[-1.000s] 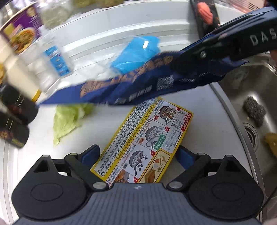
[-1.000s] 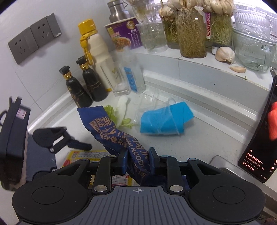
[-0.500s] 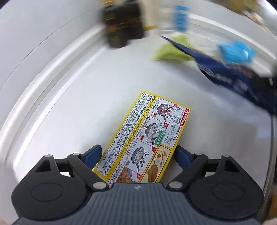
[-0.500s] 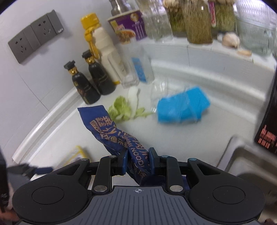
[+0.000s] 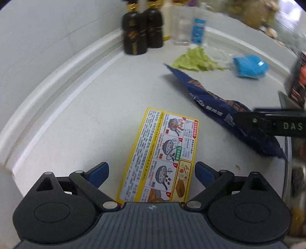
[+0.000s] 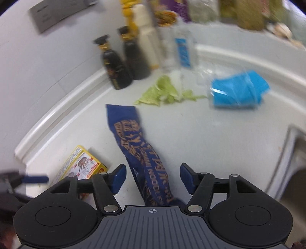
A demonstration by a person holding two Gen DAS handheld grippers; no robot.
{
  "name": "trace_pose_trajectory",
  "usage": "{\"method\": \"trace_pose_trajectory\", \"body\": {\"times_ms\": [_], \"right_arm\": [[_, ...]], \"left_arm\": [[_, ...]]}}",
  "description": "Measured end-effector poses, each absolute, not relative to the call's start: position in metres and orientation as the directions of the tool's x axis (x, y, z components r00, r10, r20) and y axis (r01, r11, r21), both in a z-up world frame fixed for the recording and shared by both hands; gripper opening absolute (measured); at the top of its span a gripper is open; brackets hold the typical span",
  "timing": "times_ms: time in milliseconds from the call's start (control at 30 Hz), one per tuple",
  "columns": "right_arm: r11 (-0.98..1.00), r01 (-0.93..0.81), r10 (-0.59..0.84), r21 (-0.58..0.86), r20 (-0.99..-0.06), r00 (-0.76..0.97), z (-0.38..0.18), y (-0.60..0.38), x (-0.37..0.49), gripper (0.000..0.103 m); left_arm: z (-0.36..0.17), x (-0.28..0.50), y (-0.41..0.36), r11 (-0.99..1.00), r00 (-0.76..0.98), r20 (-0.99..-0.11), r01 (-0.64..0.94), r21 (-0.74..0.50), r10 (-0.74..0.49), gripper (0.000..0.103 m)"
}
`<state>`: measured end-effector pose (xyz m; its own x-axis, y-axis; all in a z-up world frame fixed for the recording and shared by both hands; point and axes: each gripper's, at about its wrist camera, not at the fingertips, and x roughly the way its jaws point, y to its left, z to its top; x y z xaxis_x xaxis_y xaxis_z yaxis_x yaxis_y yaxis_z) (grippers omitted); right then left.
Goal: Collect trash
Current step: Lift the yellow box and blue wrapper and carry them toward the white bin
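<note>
A yellow printed box (image 5: 162,159) lies flat on the white counter between the open fingers of my left gripper (image 5: 152,173); it also shows in the right wrist view (image 6: 81,166). A dark blue noodle wrapper (image 6: 141,151) lies on the counter between the open fingers of my right gripper (image 6: 153,177), which no longer pinch it. In the left wrist view the wrapper (image 5: 220,111) sits to the right, with the right gripper (image 5: 277,125) at its near end. A lettuce leaf (image 6: 164,92) and a blue packet in clear film (image 6: 239,92) lie farther back.
Two dark sauce bottles (image 6: 124,65), a white bottle (image 6: 146,36) and a clear bottle with a blue label (image 6: 183,51) stand against the back wall. A steel sink (image 6: 298,162) drops off at the right. A wall socket (image 6: 55,15) is upper left.
My right gripper has opened and let go of the blue wrapper, which now lies on the counter. The left gripper has swung left while staying open around the yellow box.
</note>
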<state>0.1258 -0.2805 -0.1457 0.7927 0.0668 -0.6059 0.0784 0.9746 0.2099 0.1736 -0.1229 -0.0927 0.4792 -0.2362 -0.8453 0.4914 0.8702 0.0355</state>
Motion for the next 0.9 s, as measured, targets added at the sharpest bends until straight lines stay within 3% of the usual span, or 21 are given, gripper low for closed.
{"method": "trace_pose_trajectory", "body": {"times_ms": [167, 400, 567, 900], "right_arm": [[0.991, -0.042, 0.108, 0.124, -0.599, 0.793, -0.153, -0.271, 0.137, 0.063], [0.998, -0.039, 0.066, 0.058, -0.576, 0.815, -0.162, -0.262, 0.136, 0.060], [0.997, -0.026, 0.059, 0.067, -0.565, 0.823, -0.163, -0.256, 0.133, 0.031], [0.975, 0.035, 0.096, 0.219, -0.559, 0.824, -0.150, -0.239, 0.116, 0.027]], "left_arm": [[-0.101, 0.177, -0.135, 0.793, 0.458, -0.843, 0.606, 0.063, -0.282, 0.093], [-0.106, 0.178, -0.132, 0.825, 0.439, -0.850, 0.565, 0.010, -0.291, 0.073], [-0.104, 0.174, -0.124, 0.863, 0.457, -0.843, 0.505, -0.017, -0.284, 0.072], [-0.094, 0.152, -0.083, 0.920, 0.473, -0.825, 0.368, -0.133, -0.308, 0.072]]}}
